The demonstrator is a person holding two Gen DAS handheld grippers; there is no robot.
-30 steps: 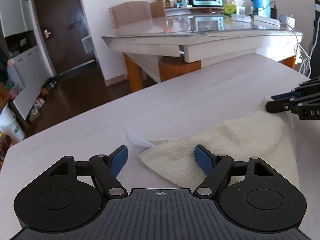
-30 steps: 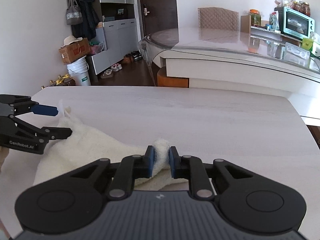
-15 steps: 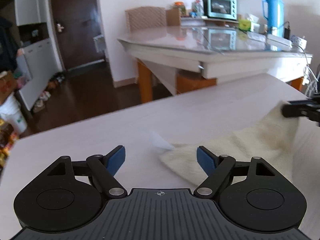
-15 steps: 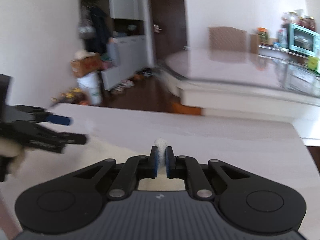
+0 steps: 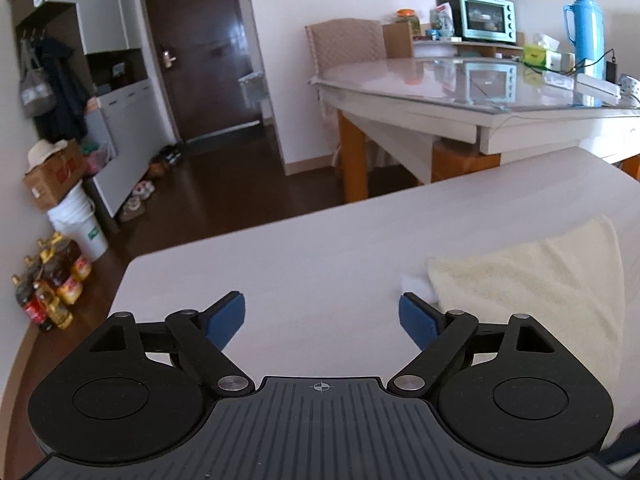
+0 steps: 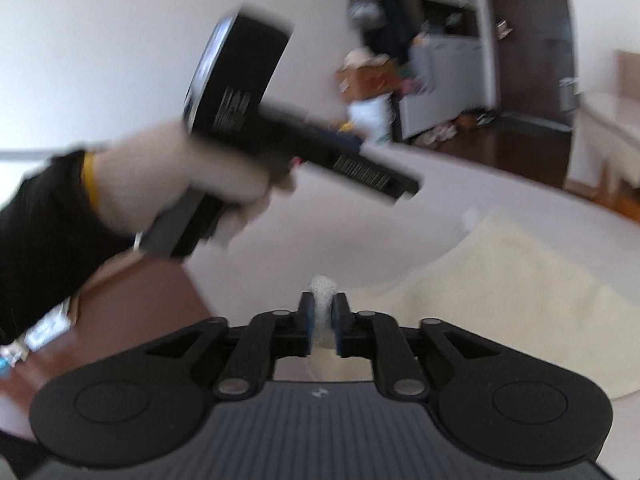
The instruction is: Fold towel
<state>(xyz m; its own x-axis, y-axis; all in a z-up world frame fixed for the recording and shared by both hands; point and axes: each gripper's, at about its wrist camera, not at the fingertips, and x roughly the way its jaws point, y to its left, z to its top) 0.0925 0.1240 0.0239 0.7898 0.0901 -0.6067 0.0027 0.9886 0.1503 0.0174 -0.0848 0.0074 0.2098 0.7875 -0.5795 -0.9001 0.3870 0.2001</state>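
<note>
Pale wood-grain worktop (image 5: 320, 248) fills the foreground, its left corner rounding off above dark floorboards. Beyond its far edge stands a glass-topped table (image 5: 480, 92) with a chair (image 5: 348, 44), a teal oven (image 5: 476, 16) and a blue flask (image 5: 588, 28). Off the left edge are a white bucket (image 5: 80, 224) and some bottles (image 5: 48, 280) on the floor.

On the worktop, toward its right side, lies the cream towel (image 5: 532, 280), spread in a rough wedge with a small white tag (image 5: 412, 284) at its near left corner. The left gripper (image 5: 322, 320) hangs above bare worktop just left of the towel, fingers spread wide and holding nothing. A gloved hand (image 6: 192, 184) carries it, blurred in the right view. The right gripper (image 6: 323, 320) is pressed together on a bunched towel corner, which pokes up between its pads (image 6: 306, 322).
</note>
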